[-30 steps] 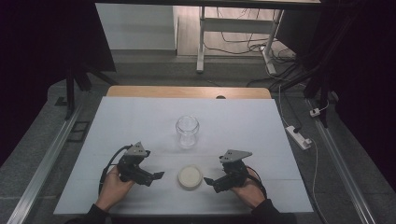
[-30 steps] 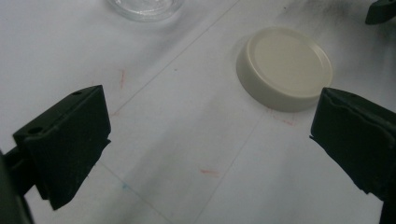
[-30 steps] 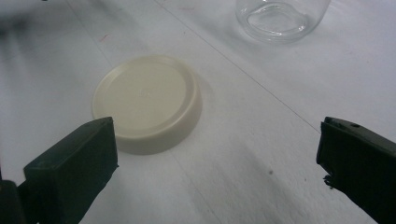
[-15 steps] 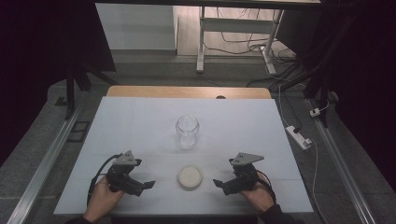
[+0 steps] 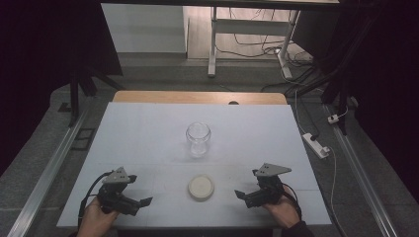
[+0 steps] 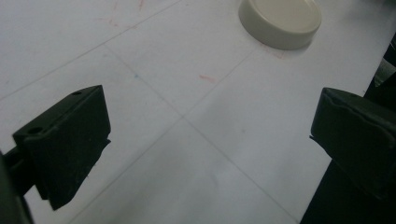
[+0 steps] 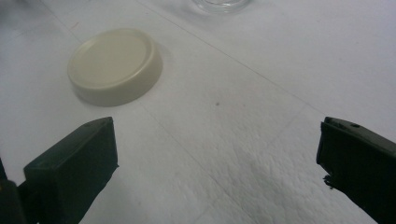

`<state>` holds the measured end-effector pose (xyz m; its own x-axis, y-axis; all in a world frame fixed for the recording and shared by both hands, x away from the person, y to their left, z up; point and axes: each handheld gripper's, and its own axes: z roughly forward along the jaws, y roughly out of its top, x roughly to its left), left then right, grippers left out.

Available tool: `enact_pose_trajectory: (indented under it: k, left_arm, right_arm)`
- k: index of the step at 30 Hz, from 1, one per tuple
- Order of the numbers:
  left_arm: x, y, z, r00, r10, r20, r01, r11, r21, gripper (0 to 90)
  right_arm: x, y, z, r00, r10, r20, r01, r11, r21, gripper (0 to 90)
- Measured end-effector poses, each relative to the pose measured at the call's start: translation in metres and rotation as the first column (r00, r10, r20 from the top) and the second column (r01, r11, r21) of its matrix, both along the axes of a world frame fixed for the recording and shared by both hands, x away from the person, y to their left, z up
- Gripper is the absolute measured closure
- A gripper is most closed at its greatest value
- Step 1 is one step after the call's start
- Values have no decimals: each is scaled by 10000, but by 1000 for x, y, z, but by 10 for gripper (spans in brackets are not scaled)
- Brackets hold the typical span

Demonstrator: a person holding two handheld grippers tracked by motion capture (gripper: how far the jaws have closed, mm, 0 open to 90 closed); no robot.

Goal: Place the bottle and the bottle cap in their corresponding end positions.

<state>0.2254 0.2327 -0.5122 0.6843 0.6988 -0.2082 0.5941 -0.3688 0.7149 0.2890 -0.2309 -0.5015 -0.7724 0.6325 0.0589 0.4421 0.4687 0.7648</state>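
A clear glass jar [image 5: 198,139] stands upright and lidless at the middle of the white table [image 5: 148,128]. Its cream round lid [image 5: 201,187] lies flat on the table nearer the front edge. The lid [image 6: 280,21] lies ahead in the left gripper view, and the lid [image 7: 115,65] and the jar's base [image 7: 219,4] show in the right gripper view. My left gripper [image 5: 143,202] rests low at the front left, open and empty, pointing toward the lid. My right gripper [image 5: 240,195] sits at the front right, open and empty, jaws aimed at the lid.
A wooden strip [image 5: 197,97] runs along the table's far edge. A power strip [image 5: 316,144] lies on the floor to the right. A metal-legged stand [image 5: 247,34] with cables is behind the table. Rails [image 5: 44,173] flank both sides.
Both hands drew back toward the front edge and outward from the lid. The jar and lid stayed still.
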Motion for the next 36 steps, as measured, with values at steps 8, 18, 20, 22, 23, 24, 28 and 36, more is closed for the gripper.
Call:
enact_pose_trajectory:
  k: [8, 18, 20, 22, 23, 24, 28, 36]
  left_arm:
    - [-17, 20, -3, 9985, 543, -90, -544, 9984, -131, 0]
    - [-33, 40, -5, 9929, 1184, -68, -1185, 9926, -273, 0]
    - [-36, 43, -5, 9916, 1295, -66, -1297, 9912, -261, 0]
    - [-38, 46, -6, 9899, 1419, -47, -1419, 9897, -209, 0]
    - [-39, 47, -6, 9892, 1467, -52, -1468, 9890, -155, 0]
    - [-40, 48, -7, 9882, 1532, -46, -1532, 9881, -87, 0]
    - [-43, 51, -9, 9859, 1673, -91, -1672, 9859, 105, 0]
    - [-49, 56, -12, 9808, 1943, -195, -1936, 9805, 345, 0]
  right_arm:
    - [-6, -15, 2, 9993, -376, 32, 376, 9993, -7, 0]
    - [-15, -34, 3, 9960, -894, 37, 894, 9960, 41, 0]
    - [-16, -39, 3, 9948, -1015, 22, 1015, 9948, 38, 0]
    - [-18, -42, 3, 9940, -1094, 25, 1094, 9940, 39, 0]
    - [-18, -44, 3, 9935, -1138, 17, 1138, 9935, 33, 0]
    - [-19, -45, 3, 9930, -1179, 44, 1179, 9930, 29, 0]
    - [-22, -52, 3, 9904, -1385, -16, 1385, 9904, 45, 0]
    - [-27, -63, 1, 9846, -1736, -199, 1733, 9847, -172, 0]
